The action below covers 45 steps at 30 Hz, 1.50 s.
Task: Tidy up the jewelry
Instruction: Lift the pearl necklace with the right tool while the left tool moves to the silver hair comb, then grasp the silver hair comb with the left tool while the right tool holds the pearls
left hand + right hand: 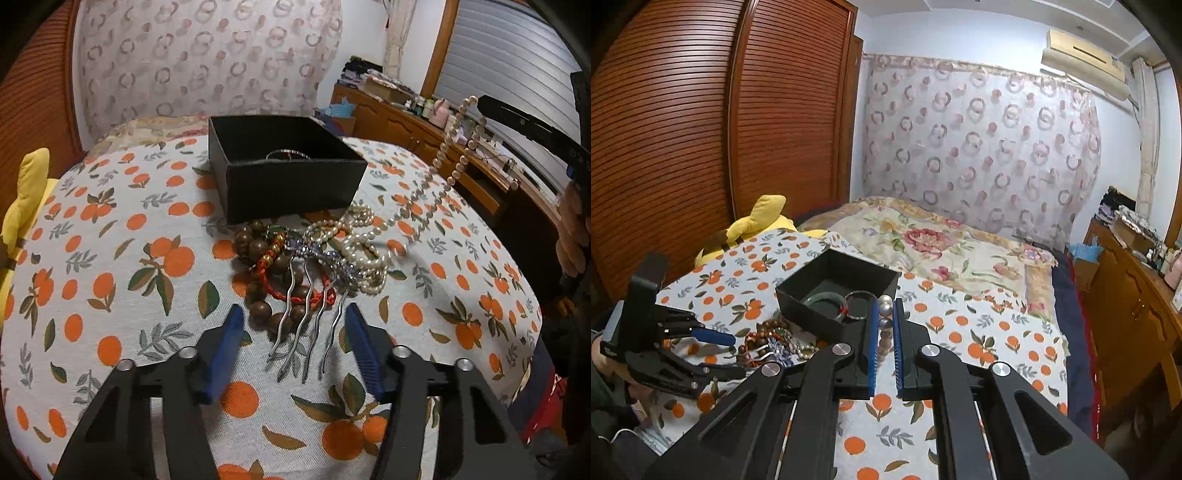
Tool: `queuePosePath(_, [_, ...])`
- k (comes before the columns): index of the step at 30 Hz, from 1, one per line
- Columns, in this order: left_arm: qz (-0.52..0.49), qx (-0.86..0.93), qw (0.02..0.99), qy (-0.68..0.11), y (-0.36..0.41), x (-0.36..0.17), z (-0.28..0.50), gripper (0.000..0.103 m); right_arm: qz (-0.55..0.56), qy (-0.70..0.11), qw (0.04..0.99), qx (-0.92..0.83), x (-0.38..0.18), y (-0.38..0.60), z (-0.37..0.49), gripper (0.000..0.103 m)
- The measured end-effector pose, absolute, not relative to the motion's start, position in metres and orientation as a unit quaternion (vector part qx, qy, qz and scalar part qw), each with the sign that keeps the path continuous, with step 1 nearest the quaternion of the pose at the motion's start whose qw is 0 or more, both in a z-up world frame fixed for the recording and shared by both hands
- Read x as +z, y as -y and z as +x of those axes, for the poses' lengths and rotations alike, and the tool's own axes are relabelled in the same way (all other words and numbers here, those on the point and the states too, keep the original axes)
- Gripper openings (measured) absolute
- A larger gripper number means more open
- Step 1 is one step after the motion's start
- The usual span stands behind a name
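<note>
The right gripper [885, 314] was up in the air, its jaws pinched tight on a pearl necklace [448, 158], a few pearls showing between the blue pads. From the left wrist view that strand hung down in a long loop from the raised gripper to the pile on the bed, its lower end blurred. The left gripper [293, 317] hovered low over the orange-print bedspread [110, 258], jaws standing partly apart with nothing clamped; the wavy prongs of a silver hair comb [306, 314] lay between the blue tips, not touching either. Just beyond sat the heap: brown wooden beads [258, 251], a red cord bracelet [295, 291], more pearl strands [362, 251] all tangled together. The black box [288, 166] stood right behind the heap, open-topped; the right wrist view showed a green bangle [823, 301] and a thin clear ring [858, 304] lying inside it. A yellow plush toy [761, 221] sat at the bed's far left edge.
</note>
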<state>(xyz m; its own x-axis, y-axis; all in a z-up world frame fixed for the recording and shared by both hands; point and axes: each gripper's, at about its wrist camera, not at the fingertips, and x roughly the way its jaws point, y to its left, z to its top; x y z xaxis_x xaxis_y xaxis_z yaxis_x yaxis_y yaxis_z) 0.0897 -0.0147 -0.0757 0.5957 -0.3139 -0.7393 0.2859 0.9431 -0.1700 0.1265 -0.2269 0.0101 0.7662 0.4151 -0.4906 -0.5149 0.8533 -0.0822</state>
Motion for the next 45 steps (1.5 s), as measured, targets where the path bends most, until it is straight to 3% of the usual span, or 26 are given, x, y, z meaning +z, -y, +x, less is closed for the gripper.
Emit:
queuePosePath(35, [0.112, -0.168, 0.892, -0.403, 0.061, -0.080, 0.098, 0.052, -0.096, -0.273, 0.925, 0.246, -0.028, 0.232, 0.139, 0.009])
queuePosePath(36, [0.116, -0.167, 0.892, -0.403, 0.062, -0.080, 0.099, 0.051, -0.097, -0.273, 0.925, 0.247, -0.028, 0.231, 0.140, 0.009])
queuePosePath(38, [0.131, -0.157, 0.894, -0.399, 0.062, -0.081, 0.099, 0.036, -0.098, -0.275, 0.924, 0.248, -0.030, 0.230, 0.140, 0.009])
queuePosePath(45, [0.109, -0.178, 0.896, -0.392, 0.055, -0.073, 0.088, 0.034, -0.097, -0.278, 0.923, 0.249, -0.033, 0.227, 0.140, 0.009])
